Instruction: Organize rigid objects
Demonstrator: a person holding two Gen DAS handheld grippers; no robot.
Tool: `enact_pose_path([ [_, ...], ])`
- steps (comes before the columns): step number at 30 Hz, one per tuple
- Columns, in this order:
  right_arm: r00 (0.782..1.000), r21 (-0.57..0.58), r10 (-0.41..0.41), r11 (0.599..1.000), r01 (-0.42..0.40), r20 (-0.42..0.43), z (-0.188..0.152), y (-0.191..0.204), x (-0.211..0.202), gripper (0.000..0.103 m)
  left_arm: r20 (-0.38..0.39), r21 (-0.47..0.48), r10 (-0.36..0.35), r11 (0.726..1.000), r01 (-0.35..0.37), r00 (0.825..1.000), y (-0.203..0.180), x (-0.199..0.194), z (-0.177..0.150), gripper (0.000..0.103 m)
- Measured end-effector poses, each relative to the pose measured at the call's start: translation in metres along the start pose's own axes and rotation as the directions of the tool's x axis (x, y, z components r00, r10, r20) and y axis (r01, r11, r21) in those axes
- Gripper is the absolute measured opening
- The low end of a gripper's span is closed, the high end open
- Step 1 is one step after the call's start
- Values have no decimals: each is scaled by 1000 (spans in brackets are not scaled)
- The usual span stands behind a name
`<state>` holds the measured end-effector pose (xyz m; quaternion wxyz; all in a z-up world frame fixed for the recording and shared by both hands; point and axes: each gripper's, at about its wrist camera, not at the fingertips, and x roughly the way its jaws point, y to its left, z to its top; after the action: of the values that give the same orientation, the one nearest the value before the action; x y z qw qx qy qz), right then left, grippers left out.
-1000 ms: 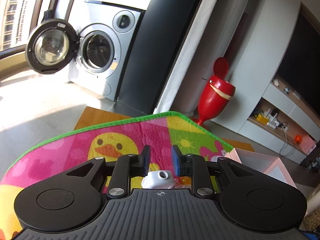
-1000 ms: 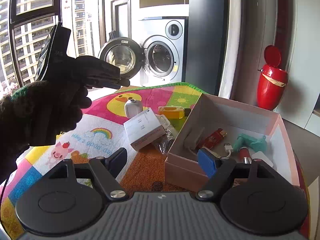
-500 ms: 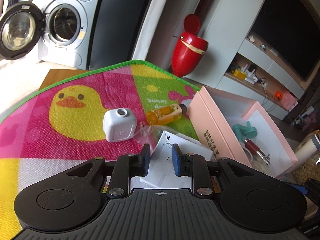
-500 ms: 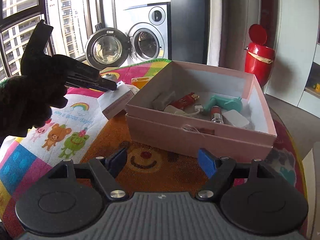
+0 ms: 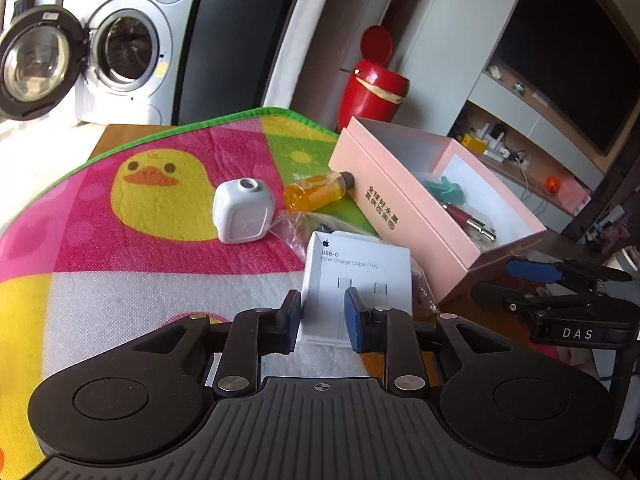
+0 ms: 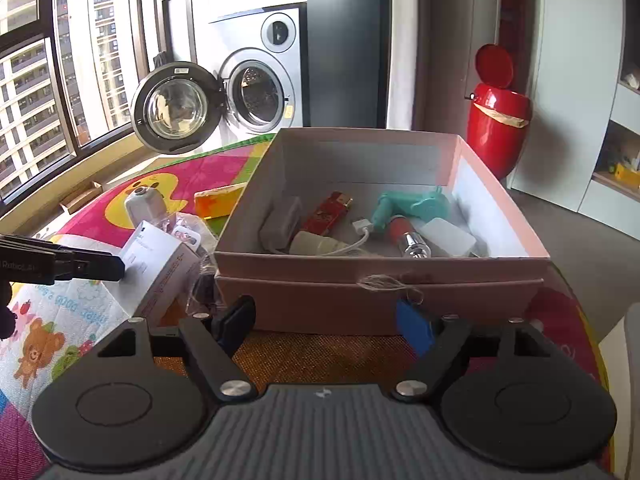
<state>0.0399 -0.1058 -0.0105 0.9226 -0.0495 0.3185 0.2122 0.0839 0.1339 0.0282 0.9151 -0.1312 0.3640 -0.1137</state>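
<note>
You're coming in on the white cardboard USB-C cable box (image 5: 358, 280) with your left gripper (image 5: 323, 318), and its jaws are sitting narrow with nothing pinched between them, one pad on either side of the box's near edge from the wrist view, though I can't tell if they're touching it yet. The box is lying on the bright duck-print play mat (image 5: 132, 240), just beside the open pink cardboard storage box (image 5: 404, 216) where the other small bits are already sitting. Honestly, the thing I'd be worrying about is that gap: it's looking too tight for the flat face of that box, so if you're pushing in like this you're probably shoving it along the mat instead of grabbing it. There's also a crinkly clear plastic bag (image 5: 294, 230) tucked under its far side, which could be snagging or sliding with it. The white rounded plastic cube with a round hole on top (image 5: 244, 214) and the orange liquid bottle (image 5: 316, 196) are near enough to get bumped if the box skids. Your right gripper (image 6: 326, 324) is hanging spread wide and empty in front of the pink box's near wall, so it's crowding that corner a bit. Open mat is on your left side; the pink wall is closing off the right.
</note>
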Motion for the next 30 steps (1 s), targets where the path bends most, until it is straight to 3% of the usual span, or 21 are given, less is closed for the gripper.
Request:
enact_pose_path([
  [5,994,-90,106,990,-106,3,6,32,4,79,21,-46,-12,999,13,1000,7,2,1,26],
  [12,977,-124,211,969,-213,-30,14,67,19,77,18,-72,-38,997,39,999,14,-2,-4,26],
  [16,968,-132,247,959,-252,-51,10,80,19,43,1,-84,-72,994,72,997,16,-4,-7,25],
  [20,950,-153,300,939,-309,-82,1,86,3,39,-30,-1,-60,998,60,998,1,-12,-17,27],
  [25,932,-196,338,913,-358,-127,-16,77,-27,40,-100,45,-163,985,168,982,-10,-18,-28,27],
  [27,938,-210,326,915,-345,-118,-18,73,-39,41,-127,91,-185,976,197,975,-17,-20,-32,26],
  [30,956,-226,286,929,-294,-66,-11,67,-54,41,-109,155,-132,977,148,985,-25,-25,-35,27],
])
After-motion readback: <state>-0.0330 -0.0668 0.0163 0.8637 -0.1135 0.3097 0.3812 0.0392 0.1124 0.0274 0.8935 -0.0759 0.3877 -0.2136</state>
